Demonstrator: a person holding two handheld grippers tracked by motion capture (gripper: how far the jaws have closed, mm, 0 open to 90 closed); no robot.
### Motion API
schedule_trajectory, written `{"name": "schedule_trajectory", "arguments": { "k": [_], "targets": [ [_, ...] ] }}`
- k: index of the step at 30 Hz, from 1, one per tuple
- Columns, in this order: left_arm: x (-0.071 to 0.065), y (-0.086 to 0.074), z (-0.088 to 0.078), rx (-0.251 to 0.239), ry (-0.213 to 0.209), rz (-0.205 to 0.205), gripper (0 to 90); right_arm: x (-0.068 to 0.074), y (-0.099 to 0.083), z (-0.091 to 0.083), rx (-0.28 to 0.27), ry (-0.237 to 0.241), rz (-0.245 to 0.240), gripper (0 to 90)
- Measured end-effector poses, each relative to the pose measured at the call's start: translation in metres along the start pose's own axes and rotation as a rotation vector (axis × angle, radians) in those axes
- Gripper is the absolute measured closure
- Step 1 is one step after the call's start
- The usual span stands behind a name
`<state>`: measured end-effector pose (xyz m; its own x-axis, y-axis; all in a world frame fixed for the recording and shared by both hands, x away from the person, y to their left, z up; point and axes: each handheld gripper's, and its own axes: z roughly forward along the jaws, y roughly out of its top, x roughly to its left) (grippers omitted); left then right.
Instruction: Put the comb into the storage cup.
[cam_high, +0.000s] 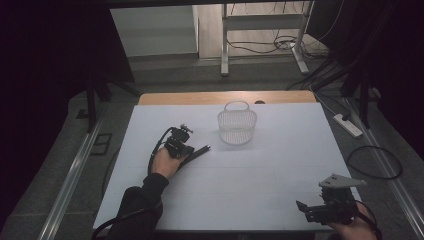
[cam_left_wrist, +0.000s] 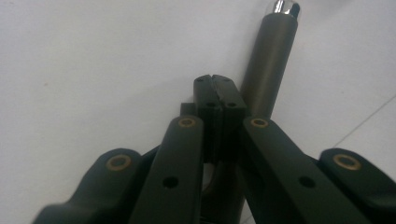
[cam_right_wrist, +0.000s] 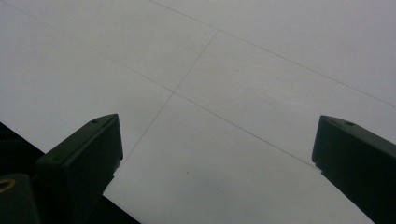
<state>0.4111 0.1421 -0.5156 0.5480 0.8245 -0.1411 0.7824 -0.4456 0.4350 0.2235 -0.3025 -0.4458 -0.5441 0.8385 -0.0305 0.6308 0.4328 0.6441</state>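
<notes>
A person sits at a white table (cam_high: 260, 165) with a gripper in each hand. The left gripper (cam_high: 200, 150) lies low over the table, left of centre, its jaws pressed together. In the left gripper view the closed tips (cam_left_wrist: 215, 95) sit just beside a dark pen-like stick (cam_left_wrist: 270, 65) with a silvery end, which lies flat on the table and runs under the gripper; whether the tips pinch any part of it I cannot tell. A small white wire basket (cam_high: 237, 125) stands near, a little beyond and to the right.

If the stick is bound for the basket, the jaws would do best to part, straddle it near its middle and close squarely across it, so that it does not swing or slip when lifted.

The left hand (cam_high: 164, 162) rests near the table, forearm reaching in from the lower left, gripper pointing towards the basket. The right gripper (cam_high: 305, 210) hovers at the near right corner, jaws spread wide over bare table, holding nothing.
</notes>
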Motion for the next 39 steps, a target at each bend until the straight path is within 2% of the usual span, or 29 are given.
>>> {"name": "schedule_trajectory", "arguments": {
  "k": [11, 13, 22, 29, 39],
  "targets": [
    [-0.016, -0.002, -0.002, -0.002, -0.035, 0.045, 89.0, 0.0, 0.0, 0.0, 0.001, 0.004, -0.003, 2.4],
    [-0.023, -0.003, -0.002, 0.004, -0.039, 0.065, 89.0, 0.0, 0.0, 0.0, 0.0, 0.006, -0.004, 2.4],
    [-0.036, -0.009, 0.0, 0.028, -0.056, 0.096, 89.0, 0.0, 0.0, 0.0, -0.001, 0.007, -0.004, 2.5],
    [-0.048, -0.019, -0.005, 0.05, -0.075, 0.132, 89.1, 0.0, 0.0, 0.0, -0.001, 0.007, -0.004, 2.5],
    [-0.054, -0.036, -0.013, 0.076, -0.084, 0.162, 89.1, 0.0, 0.0, 0.0, 0.002, 0.007, -0.005, 2.5]
  ]
}}
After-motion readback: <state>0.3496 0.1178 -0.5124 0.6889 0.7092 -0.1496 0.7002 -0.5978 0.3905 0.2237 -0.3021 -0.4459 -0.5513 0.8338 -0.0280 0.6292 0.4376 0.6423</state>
